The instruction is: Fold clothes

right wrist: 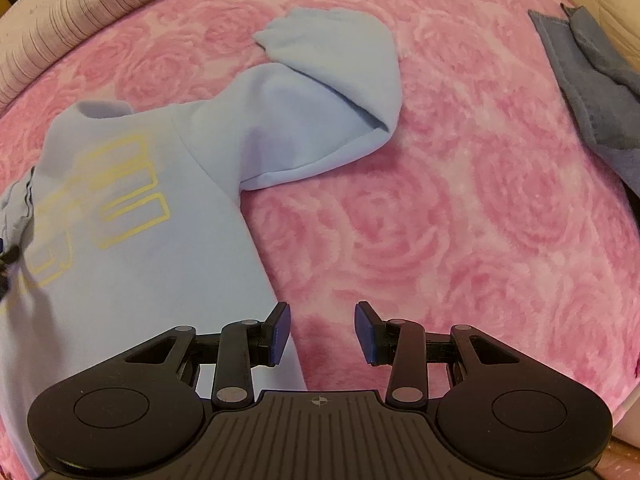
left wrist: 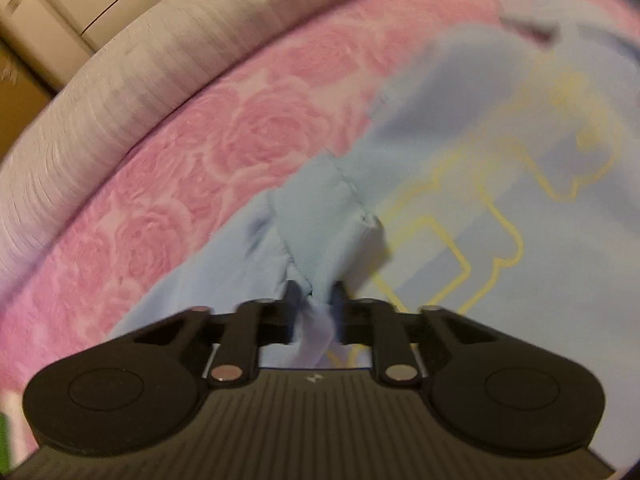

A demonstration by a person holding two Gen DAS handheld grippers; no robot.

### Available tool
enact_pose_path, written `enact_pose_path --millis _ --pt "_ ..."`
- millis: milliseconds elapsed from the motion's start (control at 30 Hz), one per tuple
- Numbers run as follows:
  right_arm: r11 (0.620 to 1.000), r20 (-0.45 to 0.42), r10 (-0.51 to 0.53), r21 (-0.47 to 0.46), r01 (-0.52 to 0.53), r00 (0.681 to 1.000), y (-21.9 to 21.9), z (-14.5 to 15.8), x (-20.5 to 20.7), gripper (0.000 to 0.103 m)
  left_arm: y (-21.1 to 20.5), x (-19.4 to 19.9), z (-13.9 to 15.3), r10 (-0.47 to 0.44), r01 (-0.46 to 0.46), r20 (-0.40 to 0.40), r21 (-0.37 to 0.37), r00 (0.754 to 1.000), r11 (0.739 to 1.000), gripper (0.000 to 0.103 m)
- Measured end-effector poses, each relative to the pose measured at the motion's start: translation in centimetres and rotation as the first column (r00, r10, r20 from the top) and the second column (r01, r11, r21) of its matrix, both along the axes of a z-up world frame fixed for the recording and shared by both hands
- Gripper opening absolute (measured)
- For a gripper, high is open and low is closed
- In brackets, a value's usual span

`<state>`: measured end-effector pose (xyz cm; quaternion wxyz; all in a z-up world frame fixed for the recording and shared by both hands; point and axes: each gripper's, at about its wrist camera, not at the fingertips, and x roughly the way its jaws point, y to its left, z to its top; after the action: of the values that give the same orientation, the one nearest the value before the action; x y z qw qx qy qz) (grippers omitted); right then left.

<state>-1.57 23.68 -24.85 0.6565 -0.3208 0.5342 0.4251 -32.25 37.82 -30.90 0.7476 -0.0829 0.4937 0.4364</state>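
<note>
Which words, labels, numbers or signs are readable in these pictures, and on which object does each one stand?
None can be read as text.
Light blue sweatshirt: yellow outlined block shapes, perhaps letters, too distorted to read.
Right hand-held gripper: small crosshair mark, no letters.
Left hand-held gripper: small blurred mark, unreadable.

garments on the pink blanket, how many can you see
2. The light blue sweatshirt lies at left, pinched by the left hand-held gripper. A grey-blue cloth lies at far right. Others may be out of frame.

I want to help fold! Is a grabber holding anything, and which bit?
The left gripper pinches the light blue sweatshirt by its bunched sleeve cuff. The right gripper holds nothing.
</note>
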Motion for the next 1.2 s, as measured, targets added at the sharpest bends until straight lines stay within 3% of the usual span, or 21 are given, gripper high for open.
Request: enact_pose_path --millis 133,233,333,433,500,533,567,600,667,733,800,933,1000,1100,1200 --pt "1.0 0.014 0.023 -0.018 -0.023 1.0 0.7 -0.3 -0.5 0.04 0.5 -7.1 4.6 0.192 -0.199 0.093 0.069 0.977 0.978 0.011" --pt "0.999 0.019 0.026 -0.031 -0.026 0.999 1.1 -0.6 -0.6 0.04 0.5 -15.1 8.0 0.404 -0.417 0.132 0.102 0.905 0.903 0.011" --pt "0.998 0.026 0.044 -0.038 -0.043 0.999 1.6 -0.9 -0.9 0.04 -0.9 -24.1 9.8 0.623 -0.635 0.122 0.104 0.772 0.766 0.009" --pt "0.997 0.03 0.063 -0.055 -0.061 0.998 2.1 -1.5 -1.3 0.04 -2.7 -31.7 8.3 0.784 -0.782 0.017 0.087 0.621 0.618 0.01" --pt "0.995 0.032 0.078 -0.062 -0.076 0.996 2.5 -1.9 -1.6 0.04 -4.0 -35.5 6.4 0.86 -0.858 -0.084 0.07 0.503 0.508 0.01" --pt "0.994 0.035 0.087 -0.062 -0.085 0.996 2.7 -2.0 -1.7 0.04 -4.8 -36.6 5.8 0.885 -0.885 -0.102 0.058 0.455 0.462 0.01" --pt "0.994 0.047 0.093 -0.057 -0.09 0.995 2.9 -1.8 -1.5 0.04 -5.6 -37.5 5.3 0.905 -0.908 -0.11 0.042 0.411 0.417 0.01" --pt "0.994 0.064 0.097 -0.051 -0.093 0.993 3.1 -1.6 -1.2 0.04 -6.2 -37.8 5.0 0.918 -0.922 -0.107 0.025 0.383 0.388 0.01" --pt "0.994 0.098 0.104 -0.038 -0.1 0.99 3.6 -1.2 -0.5 0.04 -7.1 -36.8 4.9 0.92 -0.923 -0.078 -0.011 0.383 0.384 0.01" --pt "0.994 0.132 0.11 -0.025 -0.108 0.985 4.1 -0.8 0.1 0.04 -7.4 -35.0 4.9 0.91 -0.911 -0.05 -0.057 0.412 0.409 0.011" --pt "0.993 0.166 0.116 -0.013 -0.116 0.979 4.5 -0.3 0.8 0.04 -7.2 -33.1 4.9 0.891 -0.886 0.002 -0.105 0.454 0.451 0.013" --pt "0.987 0.237 0.13 0.06 -0.148 0.963 6.1 0.5 2.2 0.04 -5.1 -29.0 5.4 0.828 -0.811 0.099 -0.17 0.551 0.56 0.014" --pt "0.976 0.275 0.157 0.102 -0.191 0.948 7.5 0.3 2.4 0.04 -4.0 -27.3 5.5 0.804 -0.782 0.124 -0.188 0.582 0.595 0.014" --pt "0.949 0.331 0.236 0.123 -0.29 0.913 10.4 -0.8 2.1 0.04 -2.9 -25.8 5.5 0.783 -0.756 0.146 -0.203 0.605 0.622 0.014" --pt "0.92 0.367 0.299 0.135 -0.369 0.881 13.4 -2.3 1.8 0.04 -2.2 -25.3 5.2 0.784 -0.751 0.166 -0.225 0.598 0.62 0.014"
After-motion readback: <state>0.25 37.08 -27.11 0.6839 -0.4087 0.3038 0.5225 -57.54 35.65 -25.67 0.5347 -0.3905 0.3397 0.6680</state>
